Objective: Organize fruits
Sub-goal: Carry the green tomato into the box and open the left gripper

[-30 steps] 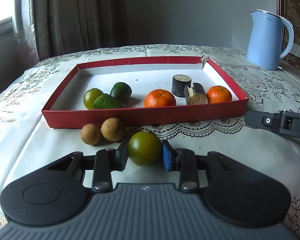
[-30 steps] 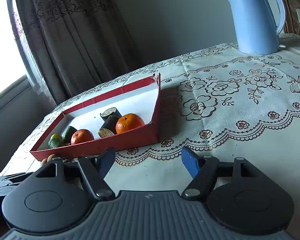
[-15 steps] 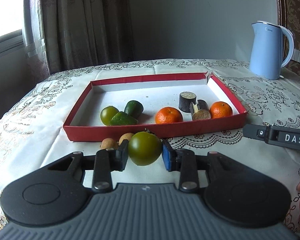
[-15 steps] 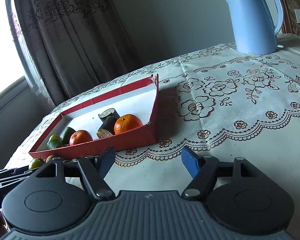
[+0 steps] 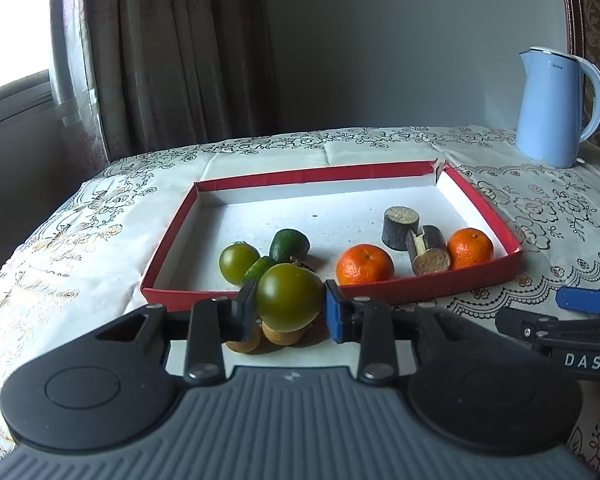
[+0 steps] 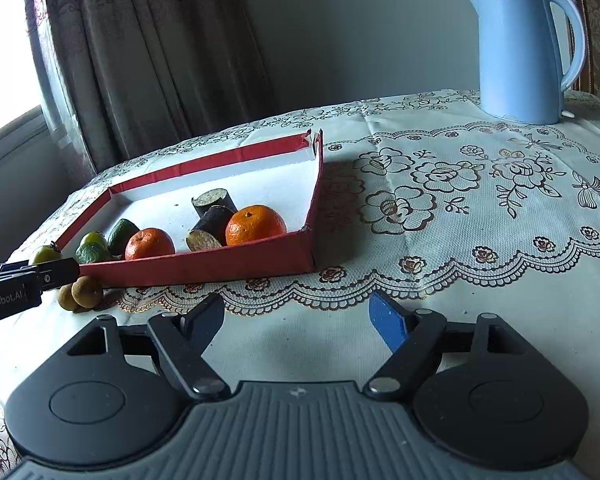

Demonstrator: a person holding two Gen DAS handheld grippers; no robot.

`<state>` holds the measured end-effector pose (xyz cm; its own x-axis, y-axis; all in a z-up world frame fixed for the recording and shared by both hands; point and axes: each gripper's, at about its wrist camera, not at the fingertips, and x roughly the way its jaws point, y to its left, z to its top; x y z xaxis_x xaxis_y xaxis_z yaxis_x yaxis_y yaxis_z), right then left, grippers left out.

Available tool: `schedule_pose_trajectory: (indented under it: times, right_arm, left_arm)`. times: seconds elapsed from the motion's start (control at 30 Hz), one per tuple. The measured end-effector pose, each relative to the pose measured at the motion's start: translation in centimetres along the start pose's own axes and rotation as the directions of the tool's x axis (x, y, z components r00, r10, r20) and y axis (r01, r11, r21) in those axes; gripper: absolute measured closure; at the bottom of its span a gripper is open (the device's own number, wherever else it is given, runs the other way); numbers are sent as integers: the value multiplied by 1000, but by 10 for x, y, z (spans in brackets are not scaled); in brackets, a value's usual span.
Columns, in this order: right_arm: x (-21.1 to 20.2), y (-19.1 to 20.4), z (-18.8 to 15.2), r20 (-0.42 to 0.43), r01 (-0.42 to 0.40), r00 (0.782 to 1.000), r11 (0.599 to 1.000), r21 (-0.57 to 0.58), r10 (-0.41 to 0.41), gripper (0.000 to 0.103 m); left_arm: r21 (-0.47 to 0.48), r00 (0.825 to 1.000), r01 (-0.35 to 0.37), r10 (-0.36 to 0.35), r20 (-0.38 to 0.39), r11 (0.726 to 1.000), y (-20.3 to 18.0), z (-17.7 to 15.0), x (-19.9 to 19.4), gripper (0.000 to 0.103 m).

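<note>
Green tomato point(image 5: 288, 297) is clamped between the two fingers of the left gripper point(image 5: 290, 310), held off the tablecloth point(image 5: 80, 240) just short of the near wall of the red tray point(image 5: 440, 286). Directly beneath the held fruit, two small brown round fruits point(image 5: 280, 334) are seen lying on the cloth, touching each other. Beyond the left gripper, inside the tray, a second green tomato point(image 5: 238, 262) is found straight ahead and slightly left, with two dark green fruits point(image 5: 289, 245) just beside it. Further right of the fingertips, an orange mandarin point(image 5: 365, 265) sits near the tray's front wall, then two dark cut cylinders point(image 5: 399, 227), one upright and one lying down, and a second mandarin point(image 5: 470, 249) in the near right corner. A blue kettle point(image 5: 554, 106) stands far ahead and to the right.

The right gripper point(image 6: 296, 320) is held with its fingers spread wide, nothing between them, low over the cloth; the tray lies ahead and to its left, the kettle far ahead to its right.
</note>
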<state>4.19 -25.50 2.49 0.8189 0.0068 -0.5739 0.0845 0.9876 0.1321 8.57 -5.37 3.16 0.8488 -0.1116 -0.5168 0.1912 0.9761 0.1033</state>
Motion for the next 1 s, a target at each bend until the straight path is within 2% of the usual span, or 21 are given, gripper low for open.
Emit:
schedule_pose_trajectory:
  times: [0.23, 0.53, 0.77, 1.0]
  right_arm:
    - [8, 21, -1, -40, 82, 995, 987, -137, -89, 17]
    - [7, 16, 0, -33, 59, 997, 993, -105, -62, 16]
    - [7, 14, 0, -29, 49, 998, 995, -88, -51, 16]
    - [6, 15, 0, -29, 50, 998, 995, -89, -52, 16]
  left_arm:
    - [5, 1000, -15, 15, 1, 1000, 2, 17, 18, 71]
    - [-14, 999, -21, 20, -27, 1000, 2, 47, 59, 71]
    - [-21, 997, -25, 24, -69, 999, 1, 44, 82, 71]
    - [-19, 998, -35, 34, -57, 999, -1, 46, 86, 71]
